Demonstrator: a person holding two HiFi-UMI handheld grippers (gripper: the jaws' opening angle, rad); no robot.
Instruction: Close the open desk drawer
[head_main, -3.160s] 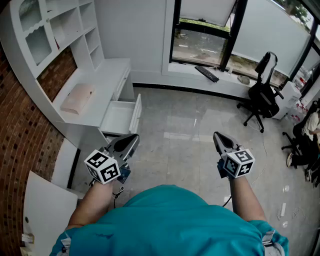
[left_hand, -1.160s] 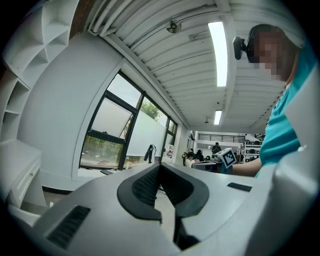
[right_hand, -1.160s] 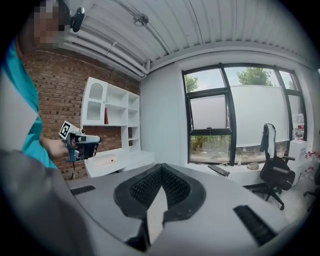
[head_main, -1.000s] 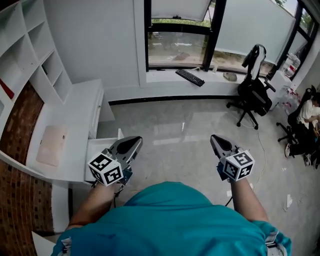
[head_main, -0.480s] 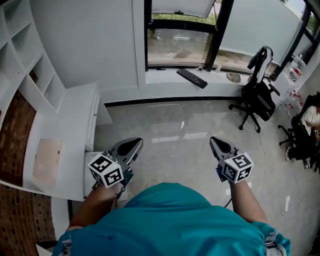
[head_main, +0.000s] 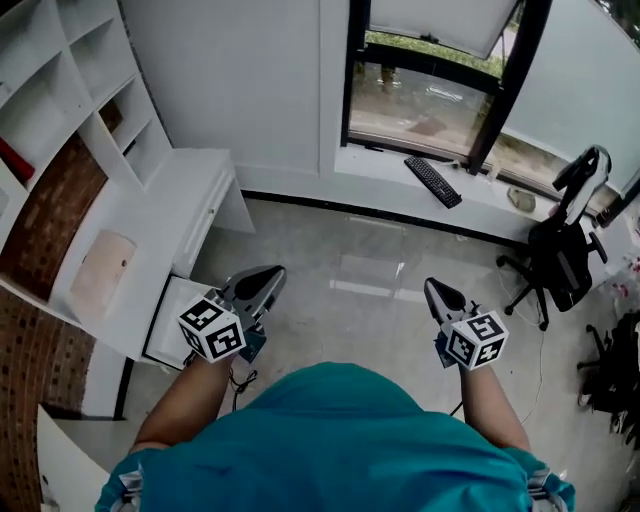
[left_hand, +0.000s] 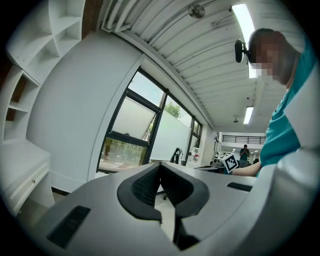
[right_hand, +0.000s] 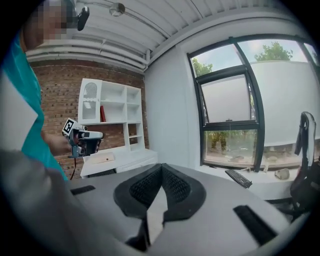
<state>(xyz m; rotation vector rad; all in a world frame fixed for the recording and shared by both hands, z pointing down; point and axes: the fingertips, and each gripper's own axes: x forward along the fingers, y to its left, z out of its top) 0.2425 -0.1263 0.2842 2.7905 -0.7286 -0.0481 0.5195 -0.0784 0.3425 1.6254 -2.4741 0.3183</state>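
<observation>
Since the earlier frames the head view swings round and the person's stance shifts, so the white desk (head_main: 190, 215) now runs up the left side under the shelf unit (head_main: 75, 75), and the open drawer (head_main: 170, 322) sits much nearer the person, just beside the left gripper (head_main: 268, 274) and partly hidden behind it. The drawer still stands pulled out from the desk front, its pale inside showing, so the task looks not yet begun in any real sense: neither gripper touches the drawer, and all of the push is left to do. A beige pad (head_main: 100, 272) lies flat on the desk top, clear of the drawer. The left gripper hovers above the floor close to the drawer's outer front, pointing past it rather than at it; the right gripper (head_main: 431, 288) hangs well apart over bare floor. In each gripper view the two ribbed jaws are pressed together at their tips with nothing between them, which should suit a plain shove on the drawer front once the left gripper turns towards it.
</observation>
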